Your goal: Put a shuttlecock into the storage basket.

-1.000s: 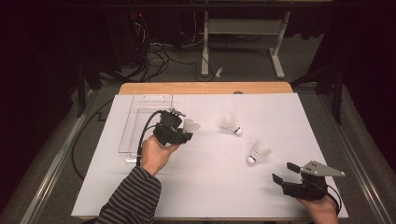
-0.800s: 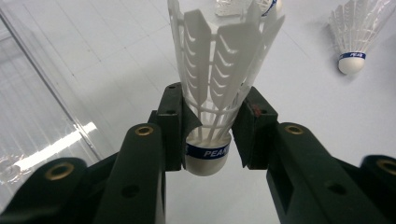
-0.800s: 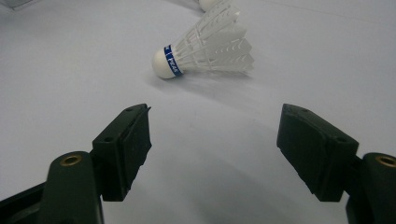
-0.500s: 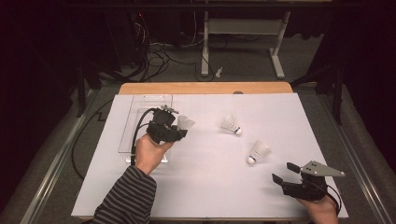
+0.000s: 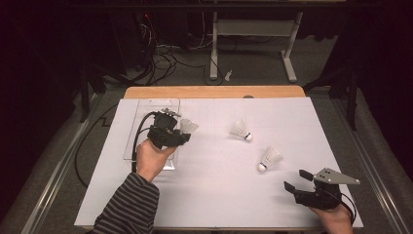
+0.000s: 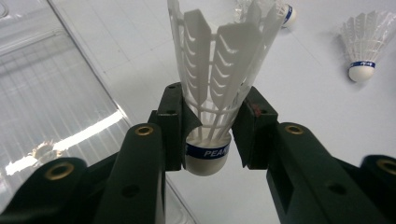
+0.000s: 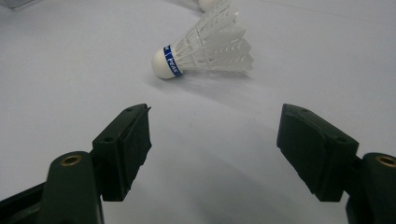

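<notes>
Gripper on the left is clamped on a white shuttlecock, its pads squeezing the base of the plastic skirt just above the blue-banded cork. It holds the shuttlecock clear of the counter, at the right edge of the clear tray, skirt pointing away from the hand. The right gripper rests near the front right corner with its jaws spread wide and nothing between them; a second shuttlecock lies on its side just ahead of it, and a third shuttlecock lies farther back.

The grip looks like the weak point. The pads bear on flexible ribs rather than on the solid cork, so a quick swing towards the tray could let the shuttlecock pivot or slip out, or a harder squeeze could bend the skirt. The tray's wall is transparent and hard to make out from above, so the cork may possibly catch it if the shuttlecock is carried over too low. A release from height would likely let so light a thing bounce and roll off.
</notes>
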`<state>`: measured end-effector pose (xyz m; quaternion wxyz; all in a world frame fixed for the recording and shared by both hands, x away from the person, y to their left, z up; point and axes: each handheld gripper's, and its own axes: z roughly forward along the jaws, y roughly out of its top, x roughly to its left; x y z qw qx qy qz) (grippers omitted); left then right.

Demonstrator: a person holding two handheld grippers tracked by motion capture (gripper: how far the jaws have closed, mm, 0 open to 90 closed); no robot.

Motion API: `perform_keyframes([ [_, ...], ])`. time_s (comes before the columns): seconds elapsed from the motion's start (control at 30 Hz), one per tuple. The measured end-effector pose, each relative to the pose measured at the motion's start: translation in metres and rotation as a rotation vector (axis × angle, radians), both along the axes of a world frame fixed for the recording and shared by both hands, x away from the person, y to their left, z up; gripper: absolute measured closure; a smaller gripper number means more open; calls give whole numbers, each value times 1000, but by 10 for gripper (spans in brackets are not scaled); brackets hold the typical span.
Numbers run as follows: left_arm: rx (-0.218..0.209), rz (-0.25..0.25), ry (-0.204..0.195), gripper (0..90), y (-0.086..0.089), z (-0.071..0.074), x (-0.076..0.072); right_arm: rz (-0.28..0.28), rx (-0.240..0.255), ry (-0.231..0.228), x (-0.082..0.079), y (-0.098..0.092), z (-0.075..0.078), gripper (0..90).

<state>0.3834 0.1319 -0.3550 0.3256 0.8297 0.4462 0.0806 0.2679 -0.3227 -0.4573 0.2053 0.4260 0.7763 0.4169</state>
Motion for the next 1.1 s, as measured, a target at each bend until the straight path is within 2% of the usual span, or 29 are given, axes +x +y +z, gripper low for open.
perform_keyframes([
  [0.47,-2,51,-8,670,18,1,1,-1,0,-2,0,0,0,264],
  [1.1,9,89,-12,665,33,1,5,-5,6,-2,0,0,1,264],
])
